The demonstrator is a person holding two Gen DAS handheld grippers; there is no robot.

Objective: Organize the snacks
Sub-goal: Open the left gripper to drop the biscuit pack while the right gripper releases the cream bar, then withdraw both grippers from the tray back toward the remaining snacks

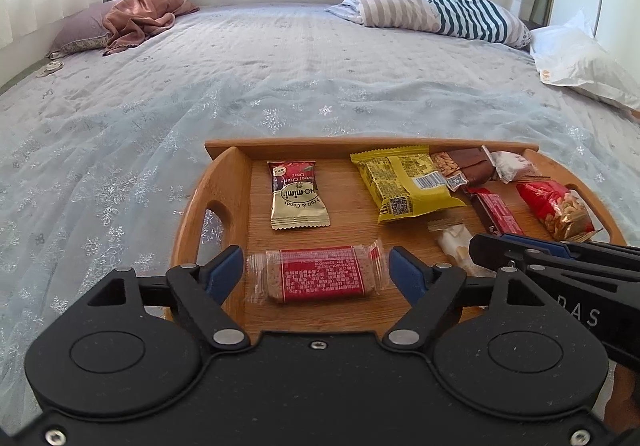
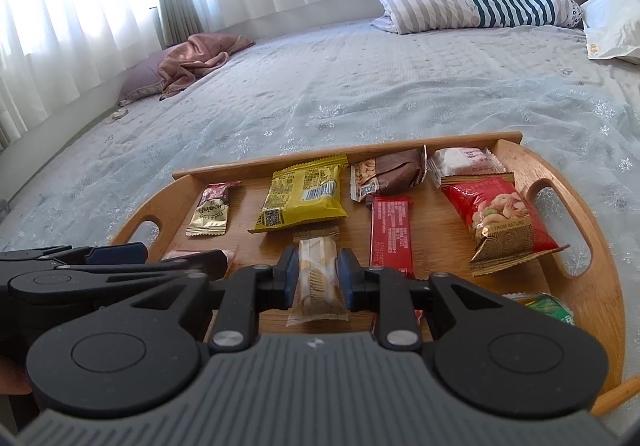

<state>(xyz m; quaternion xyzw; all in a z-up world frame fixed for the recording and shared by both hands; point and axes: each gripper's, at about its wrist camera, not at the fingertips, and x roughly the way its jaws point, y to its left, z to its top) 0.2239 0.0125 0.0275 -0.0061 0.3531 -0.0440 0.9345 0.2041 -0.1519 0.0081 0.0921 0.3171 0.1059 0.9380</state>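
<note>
- The wooden tray (image 1: 224, 174) sits on a bed with a pale blue cover (image 1: 160, 106).
- The left gripper (image 1: 316, 272) has its blue pads wide apart. A red cracker pack (image 1: 320, 278) lies flat on the tray between them, and the pads do not touch it.
- The right gripper (image 2: 318, 282) has its pads close on both sides of a small pale wafer pack (image 2: 318, 270). I cannot tell if they squeeze it.
- Further back on the tray lie a gold and red candy bag (image 1: 298, 196), a yellow bag (image 1: 408, 184), a brown nut bar (image 1: 464, 164) and a white pack (image 2: 460, 162).
- A long red bar (image 2: 390, 234) and a red nut bag (image 2: 500, 222) lie to the right.
- A striped pillow (image 1: 432, 8) lies far back.
</note>
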